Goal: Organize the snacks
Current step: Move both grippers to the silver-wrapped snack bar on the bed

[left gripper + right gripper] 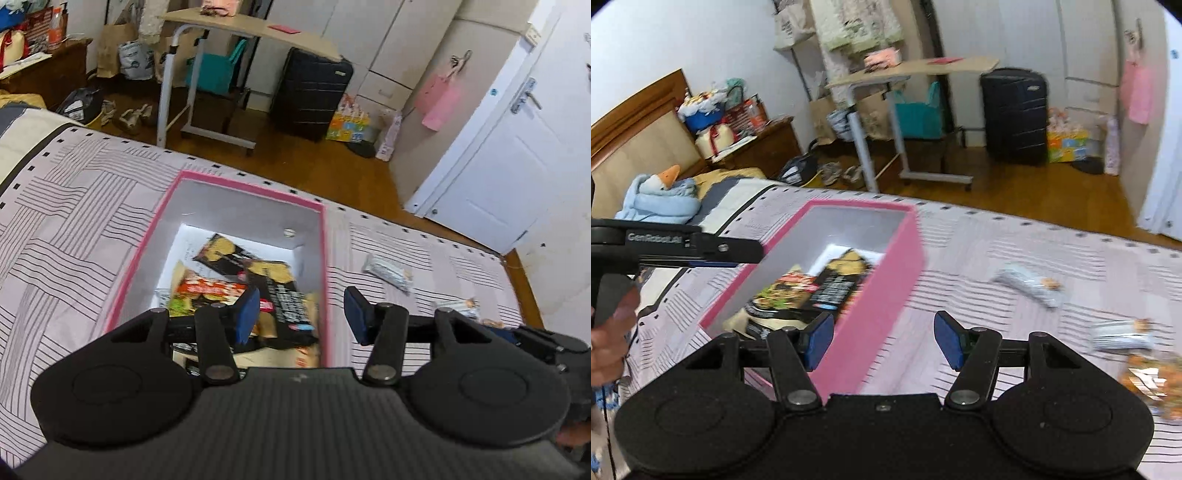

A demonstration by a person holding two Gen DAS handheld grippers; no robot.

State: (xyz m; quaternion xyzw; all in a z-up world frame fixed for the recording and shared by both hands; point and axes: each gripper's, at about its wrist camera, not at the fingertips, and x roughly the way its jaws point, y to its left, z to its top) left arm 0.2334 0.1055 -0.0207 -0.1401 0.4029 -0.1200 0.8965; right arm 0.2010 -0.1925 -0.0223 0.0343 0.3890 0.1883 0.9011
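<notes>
My left claw (301,314) and right claw (884,339) are both spread, holding nothing. Several snack packets (236,284) already lie in the pink box (325,258) on the bed (74,221). A silver bar wrapper (1030,282) lies loose beside the box: likely light, crinkly and slippery, best pinched across its flat middle.

Wooden floor (332,166), white wardrobe (388,44), rolling desk (912,74), black suitcase (1015,114).
</notes>
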